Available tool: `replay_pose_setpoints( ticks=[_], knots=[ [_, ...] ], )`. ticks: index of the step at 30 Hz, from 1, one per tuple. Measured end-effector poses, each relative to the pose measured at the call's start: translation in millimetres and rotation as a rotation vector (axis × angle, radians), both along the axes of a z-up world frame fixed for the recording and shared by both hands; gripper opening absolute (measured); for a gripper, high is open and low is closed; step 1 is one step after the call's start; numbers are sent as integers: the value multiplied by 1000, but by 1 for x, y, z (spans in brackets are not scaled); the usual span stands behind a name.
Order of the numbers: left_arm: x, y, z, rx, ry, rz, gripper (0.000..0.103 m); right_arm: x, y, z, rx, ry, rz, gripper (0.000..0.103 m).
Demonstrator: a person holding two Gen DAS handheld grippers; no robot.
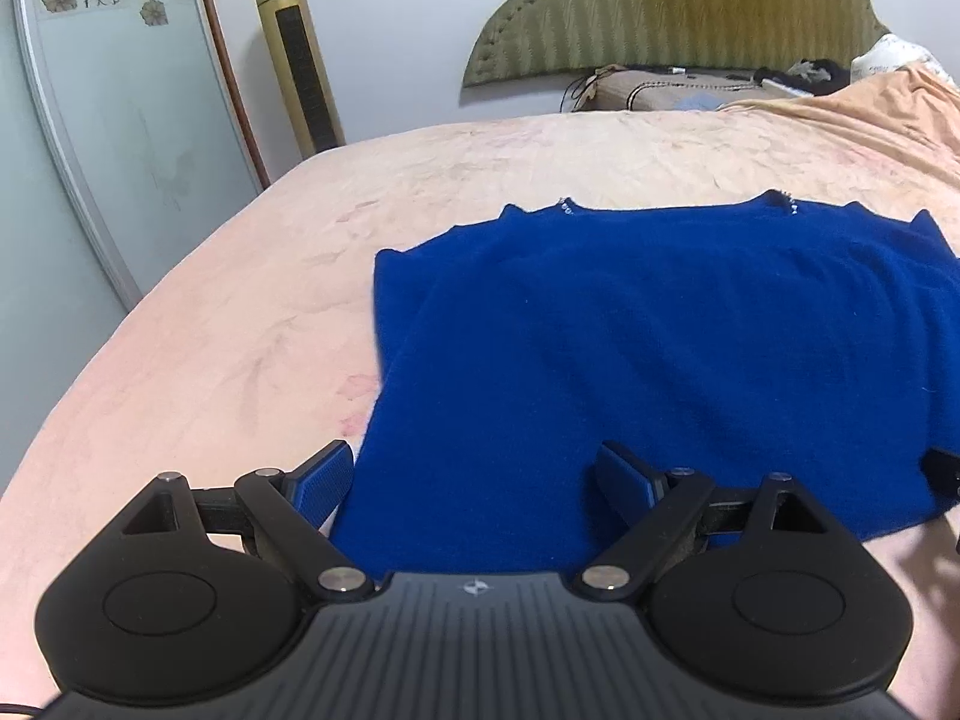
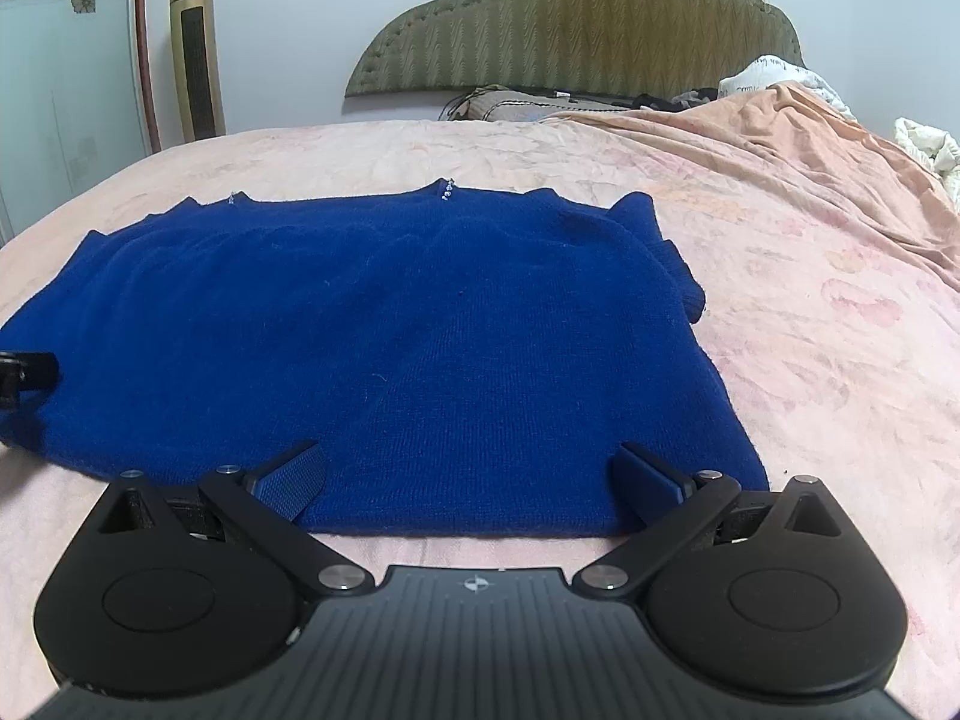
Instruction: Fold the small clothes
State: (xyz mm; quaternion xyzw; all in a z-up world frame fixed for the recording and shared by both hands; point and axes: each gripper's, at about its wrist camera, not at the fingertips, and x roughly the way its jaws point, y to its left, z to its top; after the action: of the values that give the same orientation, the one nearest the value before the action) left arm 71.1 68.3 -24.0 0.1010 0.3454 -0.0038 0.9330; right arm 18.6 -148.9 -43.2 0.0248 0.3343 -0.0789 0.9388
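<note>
Lying flat on the pink bedspread [image 2: 780, 252], the blue knitted sweater [image 2: 390, 348] has sleeves tucked in; lengthwise fold remains. Left gripper [image 1: 474, 480] and right gripper [image 2: 471, 477] gape wide, empty, at its hem.

— What colour is the sweater [image 2: 384, 348]?
— Deep royal blue, plain knit, with small silvery beads at the far neckline.
— And the bedspread [image 2: 810, 312]?
— Pale pink with a faint, darker pink flower print; the blanket [image 2: 798, 138] at the far right is peach.
— The headboard [image 2: 576, 24]?
— Olive green, with a zigzag weave.
— Anything on the left?
— A gold tower fan [image 1: 297, 54] with a black grille, and a pale door panel [image 1: 96, 60] printed with brown and outlined flowers.
— The grippers?
— Left gripper [image 1: 474, 480] and right gripper [image 2: 471, 480] are black, with blue textured pads [image 2: 291, 483].
</note>
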Motion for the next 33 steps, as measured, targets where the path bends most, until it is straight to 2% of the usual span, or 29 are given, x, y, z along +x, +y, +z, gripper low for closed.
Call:
replay_pose_setpoints(
  ticks=[5,11,16,26,33],
  knots=[
    [-2,-1,1,-5,18,-3,89,-7,-1,8,29,-22,4,102],
    [-3,-3,4,-1,17,-10,89,-16,18,24,-29,-42,104,102],
    [-1,-2,9,15,8,-9,89,-20,30,31,-33,-60,149,102],
    [3,-5,14,34,16,-14,89,-20,39,33,-5,-45,148,102],
    [1,-6,18,31,20,-42,89,-24,47,31,-23,-27,169,101]
  ],
)
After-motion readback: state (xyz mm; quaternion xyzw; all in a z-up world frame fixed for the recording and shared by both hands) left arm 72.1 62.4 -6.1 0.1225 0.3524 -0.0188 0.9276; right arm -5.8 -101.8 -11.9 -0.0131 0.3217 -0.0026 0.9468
